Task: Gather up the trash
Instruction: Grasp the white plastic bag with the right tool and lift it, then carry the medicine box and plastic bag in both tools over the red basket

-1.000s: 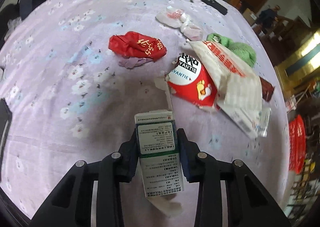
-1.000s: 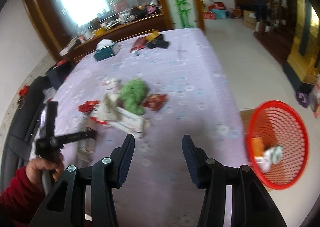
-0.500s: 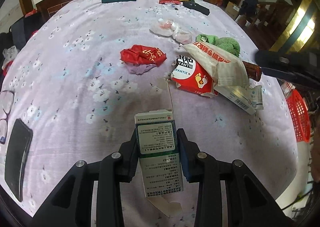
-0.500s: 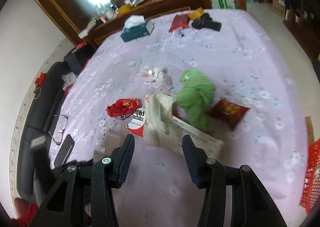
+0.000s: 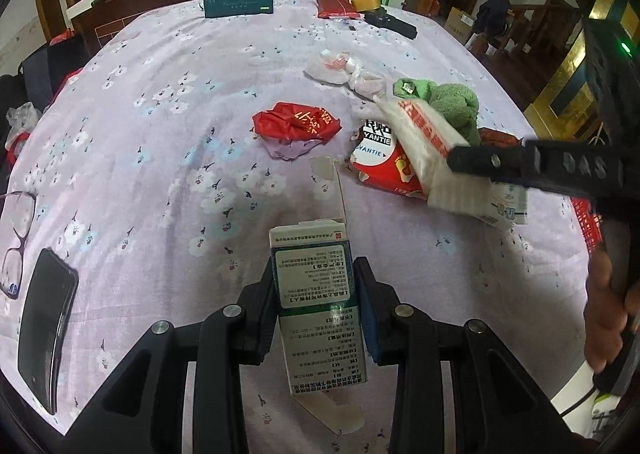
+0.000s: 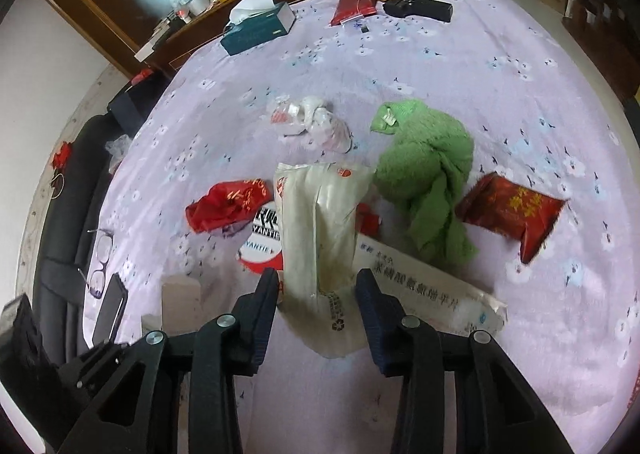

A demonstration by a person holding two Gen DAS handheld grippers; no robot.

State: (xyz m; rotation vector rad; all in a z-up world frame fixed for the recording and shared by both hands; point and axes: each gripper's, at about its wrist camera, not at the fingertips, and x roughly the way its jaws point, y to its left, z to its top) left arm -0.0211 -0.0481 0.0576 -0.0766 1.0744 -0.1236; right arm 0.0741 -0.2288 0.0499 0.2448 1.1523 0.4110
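- Nearest: left hand-held gripper [image 5: 316, 294] clamped on the green-and-white medicine box [image 5: 318, 294], same grip as a second ago, lifted off the purple flowered desk [image 5: 160, 134].
- Right hand-held gripper [image 6: 316, 294], a second back up near the red basket, now dropped in with fingers spread wide either side of the cream plastic bag [image 6: 320, 230]. Not closed on it yet.
- Means bag probably next to go, box waiting for the bin.
- Underneath: long white carton [image 6: 432, 286], red-white wrapper [image 6: 260, 242].
- Further out: crumpled red bag [image 5: 296, 122], green cloth [image 6: 428, 170], red snack packet [image 6: 512, 210].
- Far end: tissue box [image 5: 240, 2].
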